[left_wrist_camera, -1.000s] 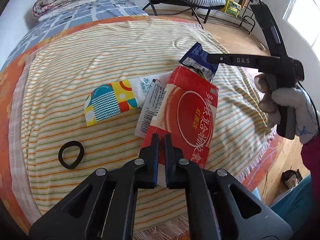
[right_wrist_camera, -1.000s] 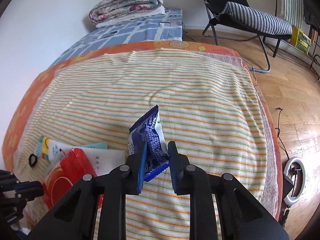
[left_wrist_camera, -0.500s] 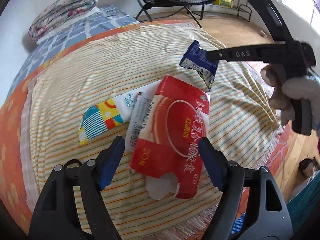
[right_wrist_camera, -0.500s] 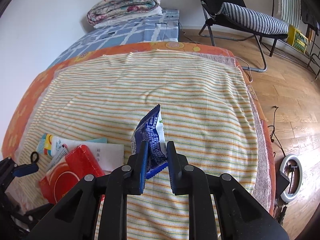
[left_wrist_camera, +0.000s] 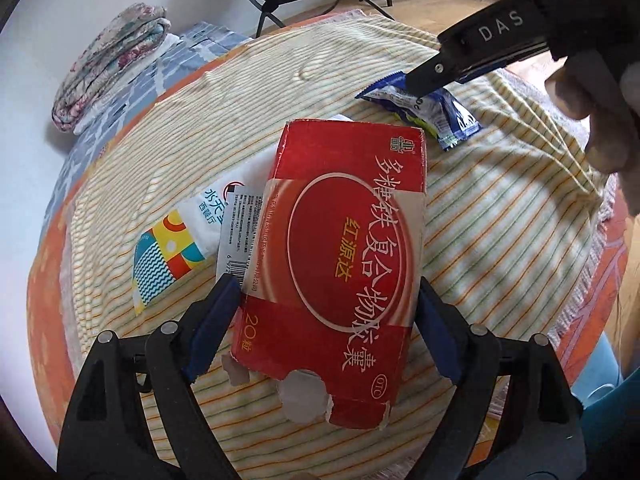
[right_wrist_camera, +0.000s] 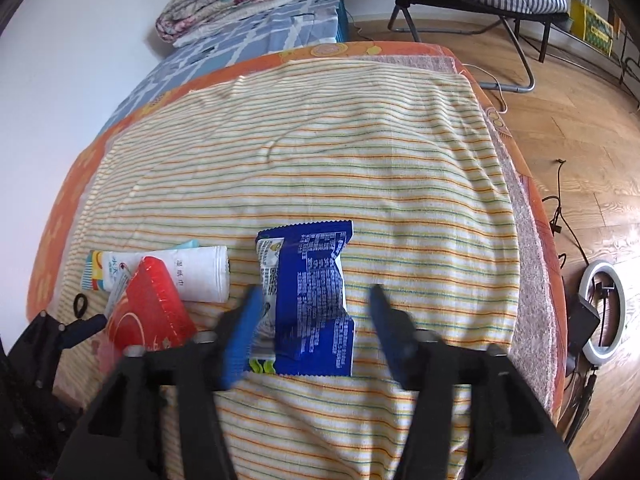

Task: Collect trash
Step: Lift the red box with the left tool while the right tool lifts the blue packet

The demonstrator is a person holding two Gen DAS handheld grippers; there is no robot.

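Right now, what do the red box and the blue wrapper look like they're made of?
Red box: thin printed cardboard, slightly glossy; the torn lower edge shows a pale paper core and a ragged hole.
Blue wrapper: thin plastic film, probably foil-lined; shiny, creased, with a zigzag sealed end. The lining itself isn't visible, so that part is a guess.

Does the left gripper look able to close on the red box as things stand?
Probably yes. The left gripper has just opened wide, and the red box lies flat on the striped blanket between its jaws, with nothing covering it.
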